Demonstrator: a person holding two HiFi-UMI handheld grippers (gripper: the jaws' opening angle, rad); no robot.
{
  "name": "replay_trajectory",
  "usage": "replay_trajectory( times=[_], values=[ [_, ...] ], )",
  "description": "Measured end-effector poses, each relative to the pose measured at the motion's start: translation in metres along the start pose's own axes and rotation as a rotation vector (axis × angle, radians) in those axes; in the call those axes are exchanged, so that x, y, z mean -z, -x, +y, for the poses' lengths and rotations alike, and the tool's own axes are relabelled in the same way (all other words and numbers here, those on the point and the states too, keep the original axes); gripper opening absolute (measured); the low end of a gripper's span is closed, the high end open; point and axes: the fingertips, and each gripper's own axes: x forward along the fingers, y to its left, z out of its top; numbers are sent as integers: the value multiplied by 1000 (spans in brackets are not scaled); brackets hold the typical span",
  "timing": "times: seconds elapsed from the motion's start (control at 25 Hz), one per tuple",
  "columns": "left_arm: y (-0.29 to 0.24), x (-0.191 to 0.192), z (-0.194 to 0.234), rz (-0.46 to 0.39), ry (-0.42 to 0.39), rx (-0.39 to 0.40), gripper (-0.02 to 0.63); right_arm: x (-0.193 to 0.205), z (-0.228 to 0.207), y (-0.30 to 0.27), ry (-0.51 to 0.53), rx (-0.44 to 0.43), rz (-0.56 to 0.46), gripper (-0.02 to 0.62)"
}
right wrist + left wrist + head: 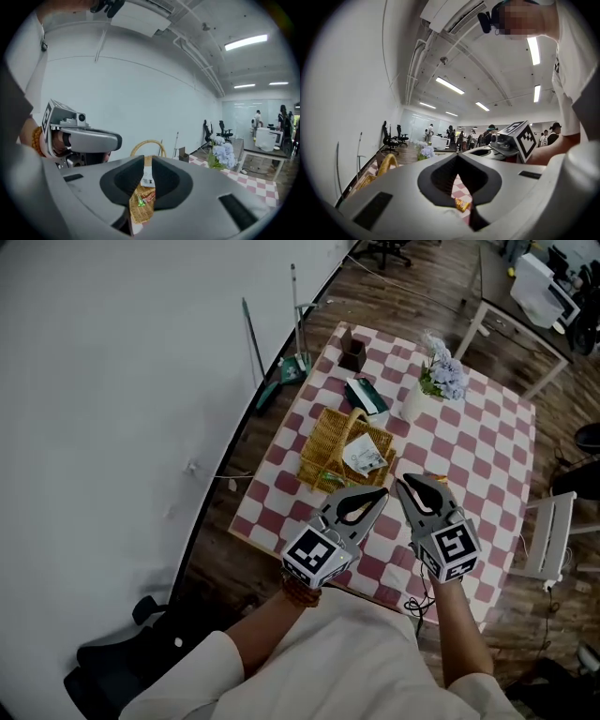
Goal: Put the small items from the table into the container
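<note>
A wicker basket (314, 451) with a hoop handle stands on the checked table (469, 456); a white packet (364, 457) and other small items lie in it. Both grippers hover side by side above the table's near edge, just short of the basket. My left gripper (382, 492) is shut with nothing in it. Through its jaw hollow in the left gripper view, a small yellow wrapper (461, 205) shows on the cloth. My right gripper (146, 159) is open and empty, and the basket (140, 206) with its contents shows through the gap.
A vase of pale blue flowers (436, 381), a dark green box (366, 395) and a small brown box (352, 348) stand beyond the basket. Broom handles (253, 352) lean on the white wall at left. A white chair (553, 531) sits at the table's right.
</note>
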Motion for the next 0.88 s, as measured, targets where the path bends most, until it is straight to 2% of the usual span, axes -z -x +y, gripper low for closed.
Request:
replay_trajectory(
  times=[0.28,0.56,0.88],
  values=[
    [-15,-53,-60,-52,8,137,28,-47,-7,91,-37,148,-143,78],
    [-24,-69,-106,-41,-40,240,26,-58,-13,157,-26,278,-190,77],
    [-33,-80,-128,-96,-182,318,26,-54,-16,179,-27,328,-188,77]
  ],
)
